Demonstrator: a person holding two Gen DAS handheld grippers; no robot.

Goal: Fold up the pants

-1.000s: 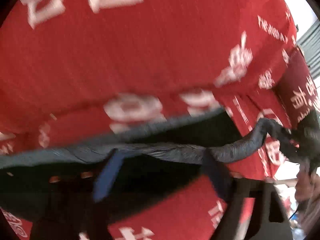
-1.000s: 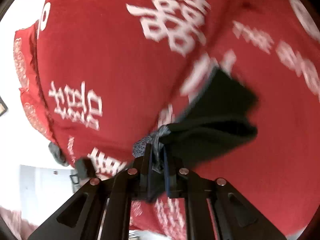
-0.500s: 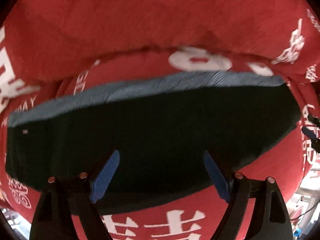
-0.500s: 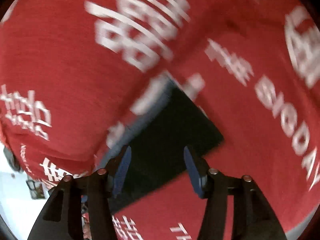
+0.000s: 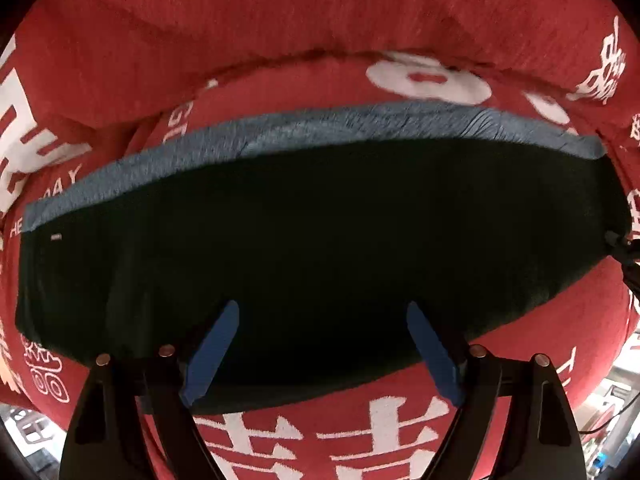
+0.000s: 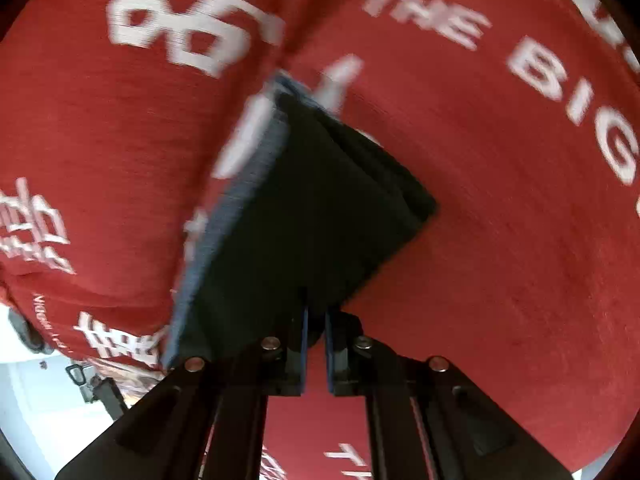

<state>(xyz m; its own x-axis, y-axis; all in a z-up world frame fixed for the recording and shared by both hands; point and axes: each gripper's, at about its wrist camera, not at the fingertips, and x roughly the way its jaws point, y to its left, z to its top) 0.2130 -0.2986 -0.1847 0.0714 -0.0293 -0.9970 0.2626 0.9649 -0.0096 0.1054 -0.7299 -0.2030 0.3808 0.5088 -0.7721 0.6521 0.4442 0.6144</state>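
Left hand-held gripper point(image 5: 322, 344), blue fingers spread wide and empty, hovers over the dark folded pants with grey-blue waistband point(image 5: 320, 240) lying flat on the red printed cloth point(image 5: 280, 20); right hand-held gripper point(image 6: 315, 320), nearly closed, pinches their near edge, apparently to adjust it.

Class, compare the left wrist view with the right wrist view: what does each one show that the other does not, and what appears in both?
Only the left wrist view shows the left gripper, jaws wide open above the dark pants, holding nothing, and the pants' full blue-grey band.

Only the right wrist view shows the right gripper, jaws nearly closed at the pants' near edge, and the stacked folded layers at the corner.

Both show the folded pants lying on the red printed cloth.
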